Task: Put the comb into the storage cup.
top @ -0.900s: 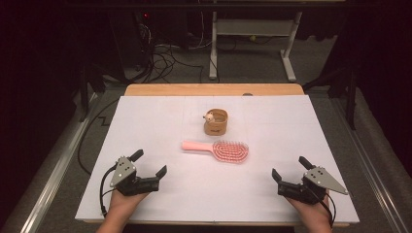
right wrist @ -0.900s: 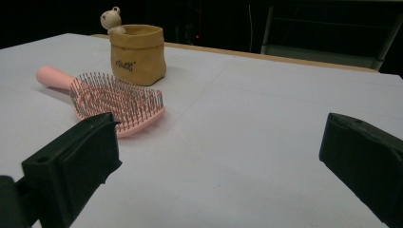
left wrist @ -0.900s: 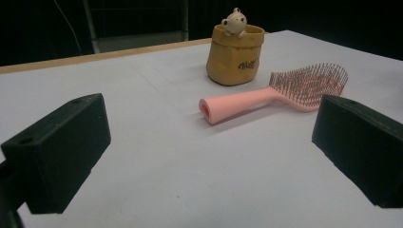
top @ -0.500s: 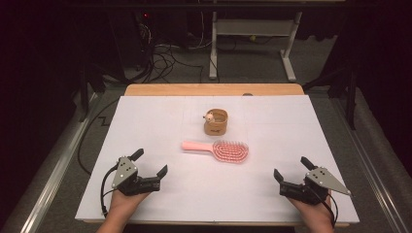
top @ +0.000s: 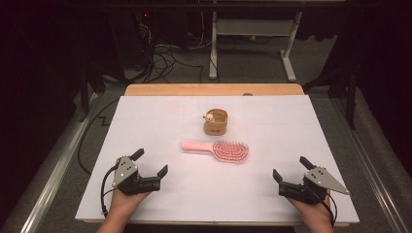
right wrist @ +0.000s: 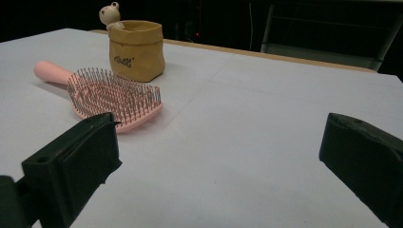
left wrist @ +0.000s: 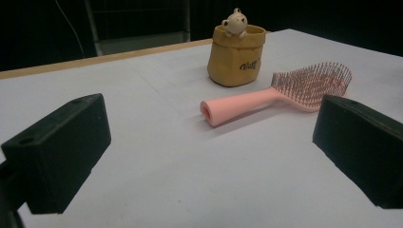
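Note:
A pink hairbrush [top: 216, 150] [left wrist: 275, 94] [right wrist: 107, 93] lies flat on the white table cover [top: 160, 126], handle pointing left, bristles up. Just behind it stands a small tan pouch-shaped pot [top: 216, 122] [left wrist: 235, 55] [right wrist: 136, 50] with a little bear figure on its rim. My left gripper [top: 150, 163] [left wrist: 209, 156] rests near the front left of the table, open and holding nothing. My right gripper [top: 292, 170] [right wrist: 223, 166] rests near the front right, open too, nothing between its jaws. Both sit well in front of the brush, apart from it.
The wooden table edge [top: 214, 90] shows beyond the white cover. Behind the table are a white metal stand [top: 252, 43] and cables on a grey floor [top: 165, 53]. Metal rails [top: 53, 170] run along both table sides.

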A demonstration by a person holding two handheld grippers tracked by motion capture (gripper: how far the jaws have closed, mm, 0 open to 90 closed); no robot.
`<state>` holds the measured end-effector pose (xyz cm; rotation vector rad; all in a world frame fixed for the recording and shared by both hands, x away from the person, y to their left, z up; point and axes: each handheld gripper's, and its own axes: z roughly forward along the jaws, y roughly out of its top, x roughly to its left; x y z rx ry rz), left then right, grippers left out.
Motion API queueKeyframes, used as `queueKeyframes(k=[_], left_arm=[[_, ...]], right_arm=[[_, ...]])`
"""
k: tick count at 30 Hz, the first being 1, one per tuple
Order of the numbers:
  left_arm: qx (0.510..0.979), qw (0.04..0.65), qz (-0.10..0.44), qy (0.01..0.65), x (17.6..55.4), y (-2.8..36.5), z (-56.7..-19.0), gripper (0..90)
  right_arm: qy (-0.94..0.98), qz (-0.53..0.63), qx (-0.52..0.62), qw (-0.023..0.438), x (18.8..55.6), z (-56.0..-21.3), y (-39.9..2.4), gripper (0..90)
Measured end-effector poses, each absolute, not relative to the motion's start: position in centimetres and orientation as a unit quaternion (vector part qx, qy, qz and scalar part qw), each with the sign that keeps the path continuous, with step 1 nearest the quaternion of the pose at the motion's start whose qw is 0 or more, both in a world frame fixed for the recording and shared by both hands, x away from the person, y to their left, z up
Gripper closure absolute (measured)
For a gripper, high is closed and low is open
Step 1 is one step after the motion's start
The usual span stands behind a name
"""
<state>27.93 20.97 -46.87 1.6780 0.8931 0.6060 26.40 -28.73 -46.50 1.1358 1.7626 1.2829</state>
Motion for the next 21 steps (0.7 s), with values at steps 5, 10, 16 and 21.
queueKeyframes(k=[5,10,16,21], left_arm=[[0.717,0.534,0.251,0.372,27.76,20.73,-46.80,0.0],[0.719,0.531,0.259,0.366,27.74,20.68,-46.88,0.0],[0.721,0.530,0.258,0.364,27.74,20.68,-46.87,0.1],[0.718,0.530,0.260,0.368,27.71,20.64,-46.98,0.1]], right_arm=[[0.680,0.490,0.429,0.336,26.20,-46.42,-28.45,0.3],[0.684,0.490,0.424,0.336,26.18,-46.41,-28.29,0.3],[0.687,0.487,0.422,0.337,26.26,-46.44,-28.11,0.3],[0.688,0.488,0.415,0.341,26.06,-46.25,-27.85,1.2]])
